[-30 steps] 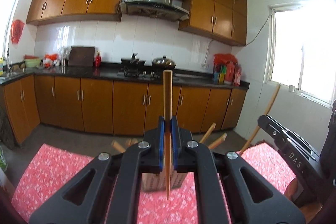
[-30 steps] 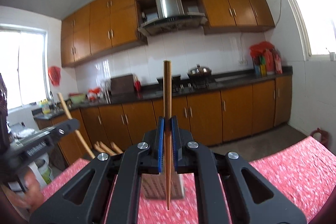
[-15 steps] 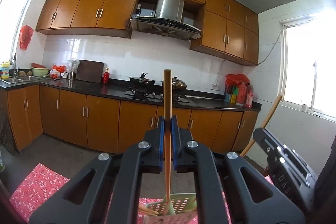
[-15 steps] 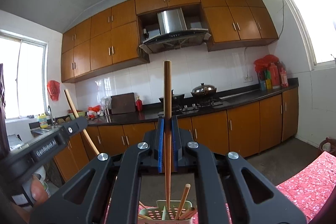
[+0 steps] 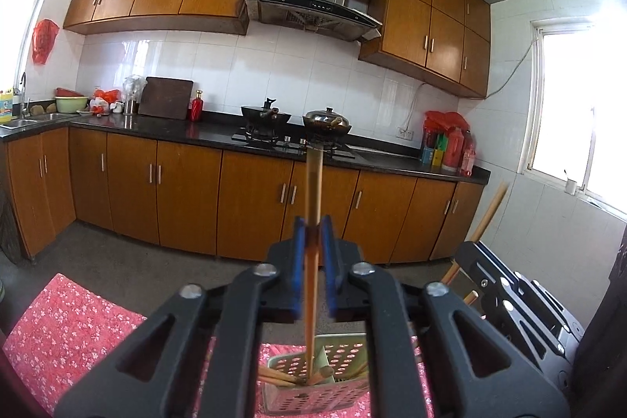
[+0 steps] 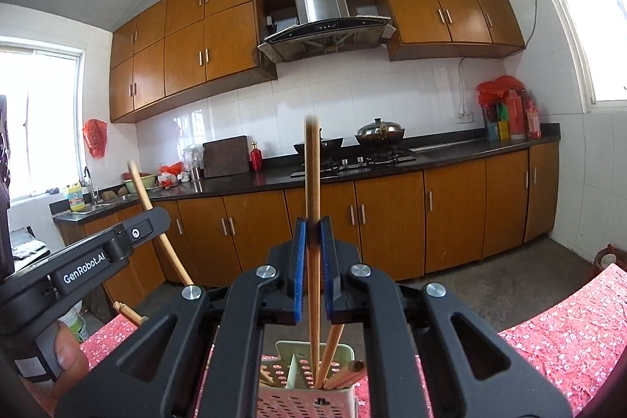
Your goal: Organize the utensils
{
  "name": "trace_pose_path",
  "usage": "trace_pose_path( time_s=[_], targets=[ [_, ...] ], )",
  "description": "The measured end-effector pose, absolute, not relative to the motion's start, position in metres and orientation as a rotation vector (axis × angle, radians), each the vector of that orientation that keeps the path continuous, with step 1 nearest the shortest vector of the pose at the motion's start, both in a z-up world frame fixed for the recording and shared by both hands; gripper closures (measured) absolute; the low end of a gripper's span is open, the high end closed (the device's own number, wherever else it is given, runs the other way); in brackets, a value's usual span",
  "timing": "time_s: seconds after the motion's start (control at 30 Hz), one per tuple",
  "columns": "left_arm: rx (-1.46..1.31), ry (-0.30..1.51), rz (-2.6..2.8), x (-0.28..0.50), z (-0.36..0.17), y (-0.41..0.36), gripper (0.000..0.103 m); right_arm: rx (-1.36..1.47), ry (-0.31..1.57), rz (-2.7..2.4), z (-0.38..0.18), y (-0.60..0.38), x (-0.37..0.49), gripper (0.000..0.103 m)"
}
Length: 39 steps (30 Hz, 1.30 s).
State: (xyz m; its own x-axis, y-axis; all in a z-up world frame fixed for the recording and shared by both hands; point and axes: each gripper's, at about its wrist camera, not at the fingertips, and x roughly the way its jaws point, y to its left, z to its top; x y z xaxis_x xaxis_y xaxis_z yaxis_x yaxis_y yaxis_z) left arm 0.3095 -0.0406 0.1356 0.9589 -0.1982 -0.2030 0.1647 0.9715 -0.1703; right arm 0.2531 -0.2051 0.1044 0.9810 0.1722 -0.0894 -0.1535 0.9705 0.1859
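Observation:
My left gripper [image 5: 313, 228] is shut on a wooden chopstick [image 5: 313, 190] held upright, its lower tip inside a pale green perforated utensil holder [image 5: 341, 355] that holds several chopsticks. My right gripper [image 6: 313, 228] is shut on another wooden chopstick [image 6: 312, 175], also upright, its tip down in the same holder [image 6: 341, 351]. The right gripper shows at the right edge of the left wrist view [image 5: 509, 296]; the left gripper shows at the left of the right wrist view [image 6: 90, 261].
The holder stands on a red floral tablecloth [image 5: 74, 324], also in the right wrist view [image 6: 564, 339]. Behind is a kitchen counter [image 5: 188, 132] with stove and pots [image 5: 327, 122], brown cabinets, and windows on both sides.
Both grippers have lowered toward the holder with their chopsticks. The holder has come up into view, and both chopstick tips now reach inside it.

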Motion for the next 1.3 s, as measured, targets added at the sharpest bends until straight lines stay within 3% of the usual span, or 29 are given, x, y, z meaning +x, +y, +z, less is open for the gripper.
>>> trace_pose_path(
  time_s=[0.07,0.43,0.5,0.6,0.77,0.83,1.3],
  targets=[
    [-0.156,0.214,-0.175,0.307,0.139,-0.038,0.069,0.18,0.104,0.157,0.107,-0.207,0.253,0.062],
    [-0.164,0.2,-0.1,0.264,0.151,0.004,0.059,0.182,0.082,0.11,0.129,-0.233,0.214,0.059],
    [-0.166,0.205,-0.088,0.247,0.149,0.013,0.053,0.181,0.093,0.108,0.131,-0.236,0.201,0.057],
    [-0.155,0.206,-0.077,0.22,0.144,0.021,0.041,0.165,0.107,0.104,0.129,-0.234,0.179,0.046],
    [-0.099,0.194,-0.067,0.16,0.125,0.027,0.012,0.108,0.141,0.109,0.111,-0.223,0.132,0.008],
    [-0.086,0.189,-0.075,0.137,0.115,0.028,0.004,0.087,0.153,0.108,0.104,-0.219,0.119,0.003],
    [0.094,0.26,-0.022,0.051,0.034,0.009,0.004,0.068,0.294,0.031,0.034,-0.203,0.053,0.002]
  ],
)
